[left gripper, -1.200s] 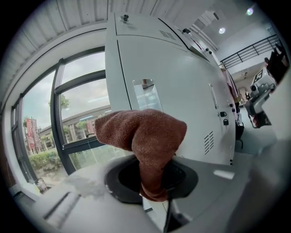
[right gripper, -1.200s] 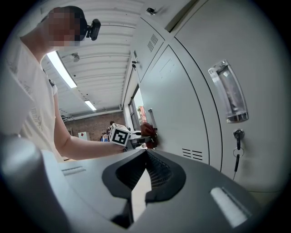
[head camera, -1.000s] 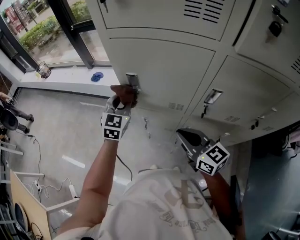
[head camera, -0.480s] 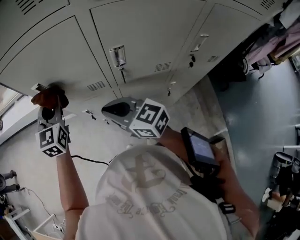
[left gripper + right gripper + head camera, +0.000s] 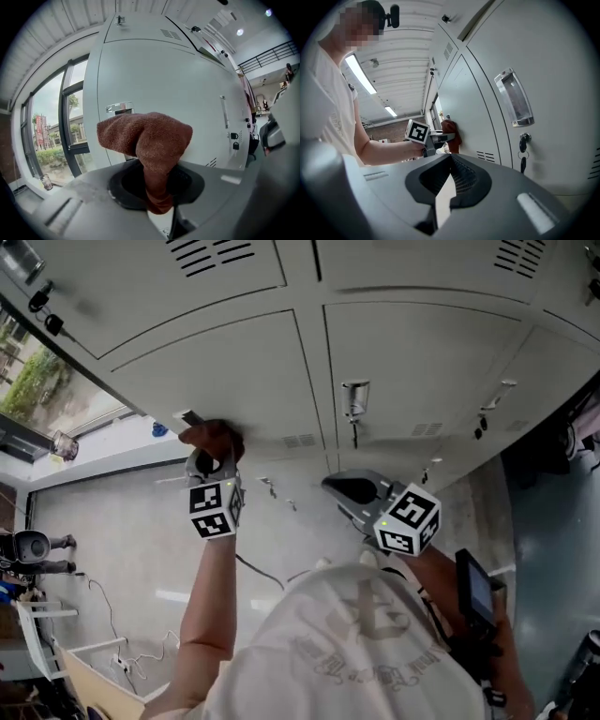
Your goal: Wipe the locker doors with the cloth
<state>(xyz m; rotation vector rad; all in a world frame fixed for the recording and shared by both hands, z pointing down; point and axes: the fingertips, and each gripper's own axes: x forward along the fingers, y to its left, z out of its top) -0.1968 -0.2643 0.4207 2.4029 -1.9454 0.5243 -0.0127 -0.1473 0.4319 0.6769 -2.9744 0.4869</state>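
My left gripper [image 5: 157, 183] has its jaws clamped on the brown cloth [image 5: 149, 136]. The lower end of the cloth is pinched between them and the bunched top bulges out past the tips. That bunch lies against the pale grey locker door [image 5: 234, 362], just below the door's chrome handle [image 5: 119, 108] and a little to the right of it in the left gripper view. From the right gripper view the cloth sits on the door face with no gap showing. The marker cube [image 5: 214, 510] of my left gripper is farther from the chrome handle than the cloth, on the side towards my forearm.

My right gripper [image 5: 448, 180] hangs well apart from the chrome handle, out in front of the neighbouring door [image 5: 412, 352] and touching nothing. Its jaws are together with nothing between them. Beyond it, farther again from the chrome handle, that door carries a second handle [image 5: 514, 98], and a key [image 5: 523, 158] hangs under it. On the other side of the chrome handle, past the edge of the lockers, is the window [image 5: 51, 140] with greenery outside.
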